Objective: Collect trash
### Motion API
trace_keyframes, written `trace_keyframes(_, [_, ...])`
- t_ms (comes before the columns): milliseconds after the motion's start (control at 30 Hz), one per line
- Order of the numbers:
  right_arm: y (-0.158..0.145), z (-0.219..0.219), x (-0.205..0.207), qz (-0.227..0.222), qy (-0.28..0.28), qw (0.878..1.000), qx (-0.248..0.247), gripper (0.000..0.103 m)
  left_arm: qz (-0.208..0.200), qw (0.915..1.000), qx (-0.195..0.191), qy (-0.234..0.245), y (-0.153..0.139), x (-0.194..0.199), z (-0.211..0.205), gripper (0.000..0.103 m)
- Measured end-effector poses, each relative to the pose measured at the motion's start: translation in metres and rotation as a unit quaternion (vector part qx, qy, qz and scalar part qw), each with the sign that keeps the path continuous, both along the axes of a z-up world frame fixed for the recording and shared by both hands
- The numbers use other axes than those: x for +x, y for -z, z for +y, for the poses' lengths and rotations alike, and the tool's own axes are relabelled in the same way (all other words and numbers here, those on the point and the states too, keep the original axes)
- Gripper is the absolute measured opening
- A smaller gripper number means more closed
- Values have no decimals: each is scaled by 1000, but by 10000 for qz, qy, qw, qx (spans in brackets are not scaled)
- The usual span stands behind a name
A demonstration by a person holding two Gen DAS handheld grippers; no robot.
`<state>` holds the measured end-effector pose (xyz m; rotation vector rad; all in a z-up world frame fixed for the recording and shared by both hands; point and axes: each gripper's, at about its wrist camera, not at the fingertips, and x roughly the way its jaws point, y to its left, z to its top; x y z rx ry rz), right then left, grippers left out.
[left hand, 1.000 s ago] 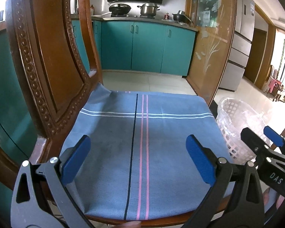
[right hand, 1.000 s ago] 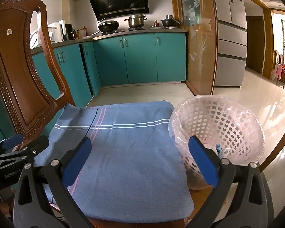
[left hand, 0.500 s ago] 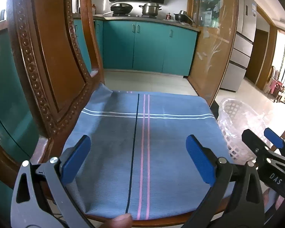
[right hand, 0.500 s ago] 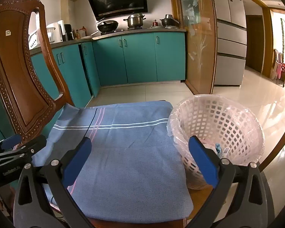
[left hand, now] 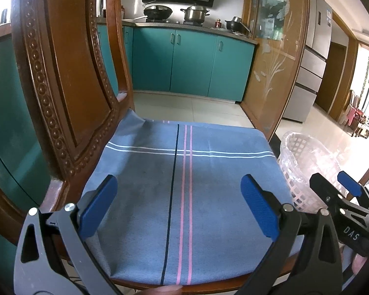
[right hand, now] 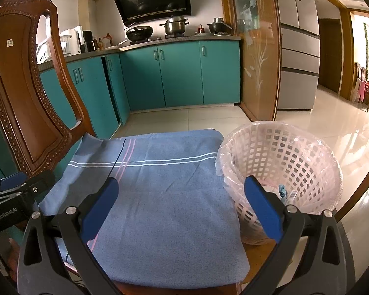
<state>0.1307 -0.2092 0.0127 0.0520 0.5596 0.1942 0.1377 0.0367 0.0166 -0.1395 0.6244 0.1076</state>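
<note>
A pink lattice waste basket (right hand: 280, 169) lined with a clear bag stands on the right of the wooden chair seat, beside a blue striped cloth (right hand: 155, 191). Some trash (right hand: 284, 193) lies inside it. The basket also shows at the right in the left wrist view (left hand: 305, 164). My left gripper (left hand: 179, 206) is open and empty, low over the near part of the cloth (left hand: 184, 177). My right gripper (right hand: 184, 204) is open and empty, its right pad in front of the basket. I see no loose trash on the cloth.
The carved wooden chair back (left hand: 61, 78) rises close on the left, also seen in the right wrist view (right hand: 19, 93). Teal kitchen cabinets (right hand: 179, 73) stand behind, a wood and glass partition (right hand: 255, 49) and a fridge (right hand: 300, 49) to the right, over shiny tile floor (right hand: 332, 127).
Both grippers stay open and empty. The left wrist view has drifted slightly, so the chair back fills a bit more of it. The right wrist view is nearly unchanged.
</note>
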Motion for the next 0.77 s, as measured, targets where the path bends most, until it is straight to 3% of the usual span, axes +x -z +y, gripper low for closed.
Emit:
trace_keyframes(267, [0,0,0,8,-10,10000,3,99,-11,10000,-72,67,0,-2,-1,100])
trace_keyframes(567, [2,-2,1,47,-48,10000,7,99,138,9996,171,-155,2,-3,-3,100])
trace_keyframes(767, [2,-1,1,44,-46,10000,2,99,248,9996,31,-120,3,-1,2,100])
